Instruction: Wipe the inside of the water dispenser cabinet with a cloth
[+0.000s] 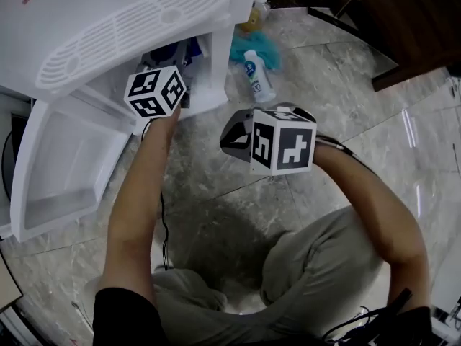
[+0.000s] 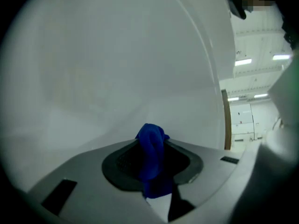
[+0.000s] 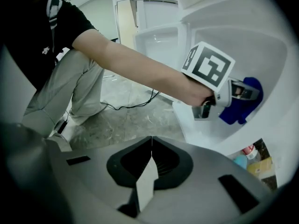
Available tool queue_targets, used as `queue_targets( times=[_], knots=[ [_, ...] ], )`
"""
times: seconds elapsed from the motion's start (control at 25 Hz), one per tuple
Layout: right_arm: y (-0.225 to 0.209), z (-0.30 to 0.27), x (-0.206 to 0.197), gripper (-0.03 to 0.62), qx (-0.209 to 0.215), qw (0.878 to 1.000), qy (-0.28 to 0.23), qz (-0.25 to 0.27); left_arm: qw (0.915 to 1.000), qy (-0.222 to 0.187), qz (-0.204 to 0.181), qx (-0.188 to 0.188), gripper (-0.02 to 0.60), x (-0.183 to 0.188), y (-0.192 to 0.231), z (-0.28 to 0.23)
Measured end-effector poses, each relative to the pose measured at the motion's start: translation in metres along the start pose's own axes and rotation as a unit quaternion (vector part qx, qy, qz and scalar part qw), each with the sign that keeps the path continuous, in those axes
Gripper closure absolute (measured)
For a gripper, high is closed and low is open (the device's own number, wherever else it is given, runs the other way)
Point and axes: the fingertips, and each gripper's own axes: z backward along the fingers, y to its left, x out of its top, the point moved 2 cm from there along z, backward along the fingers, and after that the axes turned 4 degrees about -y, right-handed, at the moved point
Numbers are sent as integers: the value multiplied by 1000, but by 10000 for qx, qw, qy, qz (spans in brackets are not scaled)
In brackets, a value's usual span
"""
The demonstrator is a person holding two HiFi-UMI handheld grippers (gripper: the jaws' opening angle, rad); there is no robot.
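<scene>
The white water dispenser point(image 1: 108, 27) stands at the upper left, its cabinet door point(image 1: 57, 164) swung open. My left gripper point(image 3: 244, 96) reaches level into the cabinet point(image 3: 243, 45) and is shut on a blue cloth point(image 3: 237, 112). In the left gripper view the cloth point(image 2: 150, 153) bunches between the jaws, close to the cabinet's white inner wall point(image 2: 117, 69). From the head view only its marker cube point(image 1: 155, 91) shows at the cabinet mouth. My right gripper point(image 3: 151, 141) hovers outside over the floor, tilted down, shut with nothing in it; it shows in the head view as the right gripper point(image 1: 234, 135).
A white bottle point(image 1: 258, 76) lies on the marble floor beside the dispenser, with a teal rag point(image 1: 248, 47) and a yellowish bottle point(image 1: 253, 14) behind it. Dark wooden furniture point(image 1: 403, 20) fills the upper right. A black cable point(image 1: 164, 229) runs across the floor near the person's knees.
</scene>
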Motion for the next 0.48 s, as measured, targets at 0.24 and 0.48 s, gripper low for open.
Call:
queue_targets(
  times=[0.24, 0.48],
  knots=[
    [10, 1, 6, 595, 33, 10000, -21, -28, 9944, -1029, 16, 234, 480, 51, -16, -15],
    [3, 12, -4, 595, -176, 9997, 96, -142, 9848, -1578, 587, 432, 479, 79, 11, -44]
  ],
)
